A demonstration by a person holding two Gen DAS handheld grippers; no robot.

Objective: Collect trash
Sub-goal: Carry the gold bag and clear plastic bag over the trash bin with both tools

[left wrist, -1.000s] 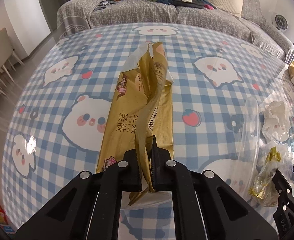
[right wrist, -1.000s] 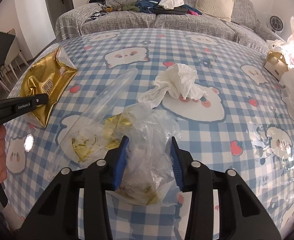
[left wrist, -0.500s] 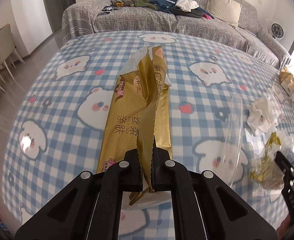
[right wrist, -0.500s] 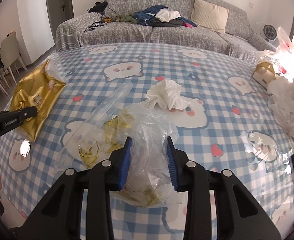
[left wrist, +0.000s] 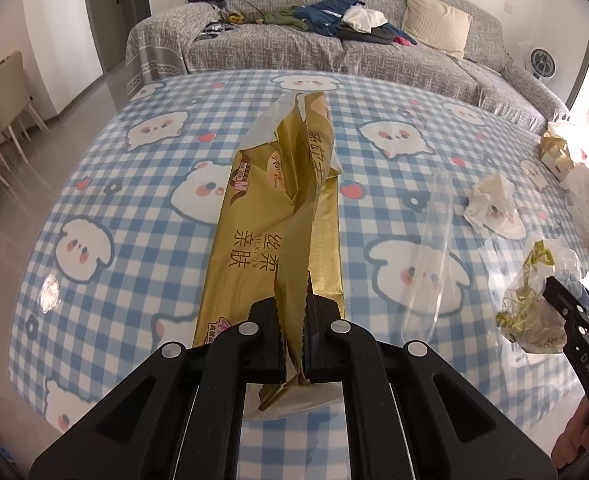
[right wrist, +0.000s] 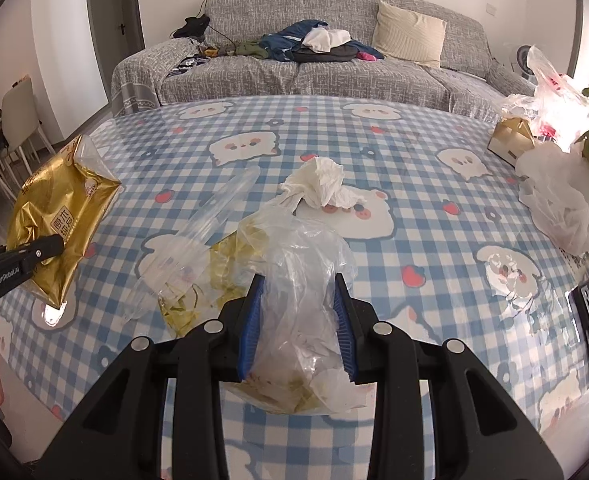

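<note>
In our left hand-held gripper (left wrist: 293, 338) the jaws are pinched tight on the serrated seam of a gold wrapper (left wrist: 270, 236), held above the checked tabletop (left wrist: 134, 208); our right hand-held gripper (right wrist: 297, 326) is clamped on a clear plastic bag (right wrist: 302, 276) with scraps inside. Both are light, limp and slick, we judge — best gripped at a bunched fold or seam. Beyond lie a loose clear plastic sleeve (right wrist: 214, 216) and a crumpled tissue (right wrist: 320, 182) — soft, easy to pinch at its peak. Farther right stand white bags (right wrist: 562, 196) and a small box (right wrist: 510, 140), crowding that edge.
</note>
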